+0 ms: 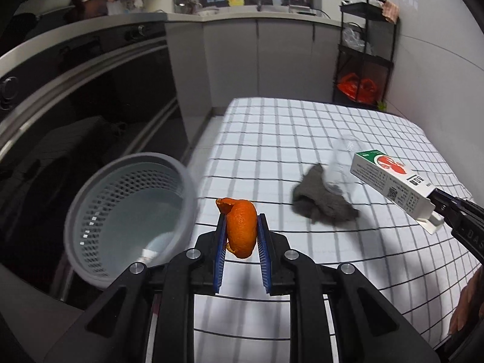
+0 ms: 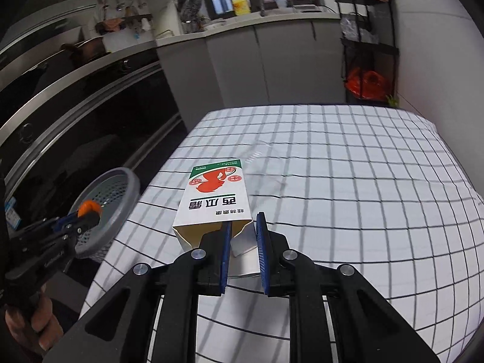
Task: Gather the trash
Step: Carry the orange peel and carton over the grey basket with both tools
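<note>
pinching a curled orange peel (image 1: 240,230) between its blue-padded fingers (image 1: 220,251), the left gripper (image 1: 241,227) sits at the lower centre of the left wrist view, closed narrow on the peel. a grey perforated basket (image 1: 127,211) shows at the lower left of the frame, tilted with its mouth toward the camera, just beside the peel in the picture; what supports it cannot be told. a checked cloth covers the bench (image 1: 302,139) across the middle and right. on it lie a crumpled grey rag (image 1: 323,199) and, touching it, a blurred clear plastic cup (image 1: 341,163) on its side. at the right edge the right gripper (image 1: 437,208) holds a white carton (image 1: 396,187) with a red and green print, raised above the cloth.

in the right wrist view the right gripper (image 2: 243,233) fills the lower centre, its fingers (image 2: 225,257) narrow and clamped on an open flap of the carton (image 2: 216,202), whose printed face points up. the bench (image 2: 348,181) spreads behind it. at the left edge the left gripper (image 2: 87,211) holds the peel (image 2: 89,207) in front of the basket (image 2: 112,208), and a hand (image 2: 39,323) grips its handle at the lower left.
</note>
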The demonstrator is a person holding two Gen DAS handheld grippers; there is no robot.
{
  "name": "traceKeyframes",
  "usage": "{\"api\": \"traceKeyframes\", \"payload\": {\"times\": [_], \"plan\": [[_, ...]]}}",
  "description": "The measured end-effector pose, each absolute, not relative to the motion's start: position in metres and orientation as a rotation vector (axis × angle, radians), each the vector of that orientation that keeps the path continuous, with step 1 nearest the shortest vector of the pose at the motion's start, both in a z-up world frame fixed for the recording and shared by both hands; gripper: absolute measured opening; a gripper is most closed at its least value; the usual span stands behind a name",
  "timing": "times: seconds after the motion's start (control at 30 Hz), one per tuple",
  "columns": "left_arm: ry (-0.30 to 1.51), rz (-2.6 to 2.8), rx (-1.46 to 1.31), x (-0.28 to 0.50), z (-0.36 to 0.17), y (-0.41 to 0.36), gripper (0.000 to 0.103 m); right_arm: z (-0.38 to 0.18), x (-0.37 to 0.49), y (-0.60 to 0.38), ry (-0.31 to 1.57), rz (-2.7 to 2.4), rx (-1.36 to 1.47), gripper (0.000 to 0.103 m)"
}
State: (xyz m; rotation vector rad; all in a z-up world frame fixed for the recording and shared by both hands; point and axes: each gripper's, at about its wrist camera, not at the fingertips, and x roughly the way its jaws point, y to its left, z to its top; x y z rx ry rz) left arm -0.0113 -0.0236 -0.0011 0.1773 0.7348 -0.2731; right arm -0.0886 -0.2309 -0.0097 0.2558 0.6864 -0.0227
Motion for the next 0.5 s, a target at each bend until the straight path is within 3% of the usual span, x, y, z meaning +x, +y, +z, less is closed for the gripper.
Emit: {"api": "traceKeyframes", "payload": {"times": [0.5], "plan": [[0.697, -0.043, 0.094, 0.042, 0.019, 0.090, 0.020, 0.013, -0.015, -0.109, 0.675, 0.197, 0.186, 0.016]]}}
